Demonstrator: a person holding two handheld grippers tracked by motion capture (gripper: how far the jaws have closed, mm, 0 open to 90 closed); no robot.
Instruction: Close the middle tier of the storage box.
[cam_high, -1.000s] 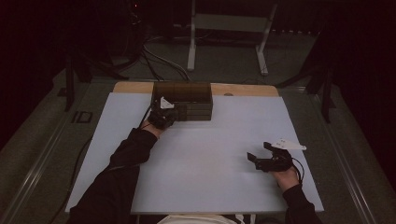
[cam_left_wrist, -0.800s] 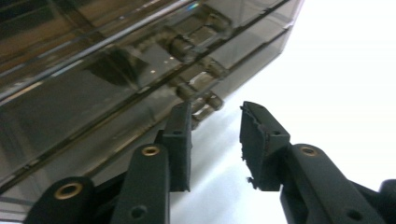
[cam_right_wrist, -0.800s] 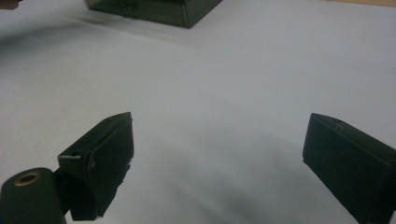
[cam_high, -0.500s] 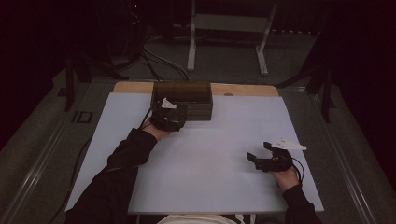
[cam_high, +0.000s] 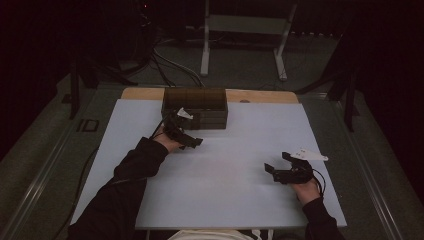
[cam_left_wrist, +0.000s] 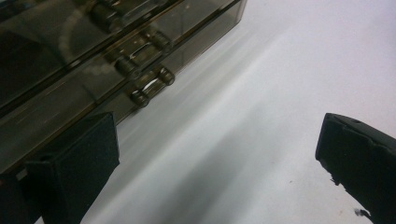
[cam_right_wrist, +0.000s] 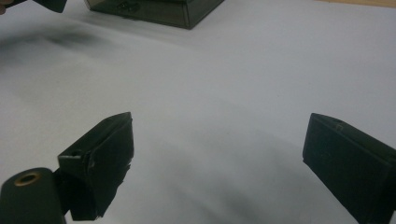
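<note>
Left gripper jaws just opened, empty, beside drawer box; realign squarely on handle before reclosing

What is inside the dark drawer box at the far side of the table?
The drawer box has tinted walls; its metal handles show, but the contents cannot be made out through the dark plastic.

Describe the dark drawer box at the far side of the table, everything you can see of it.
The drawer box is a low, wide chest of smoky, see-through plastic. It stands upright at the far edge of the white table, partly over a bare wooden strip. Its front shows stacked drawers, all looking shut, with small clear bar handles on dark studs. The left claw is just in front of it, jaws open and recently opening, with nothing between them; whether one jaw touches the front is unclear.
</note>
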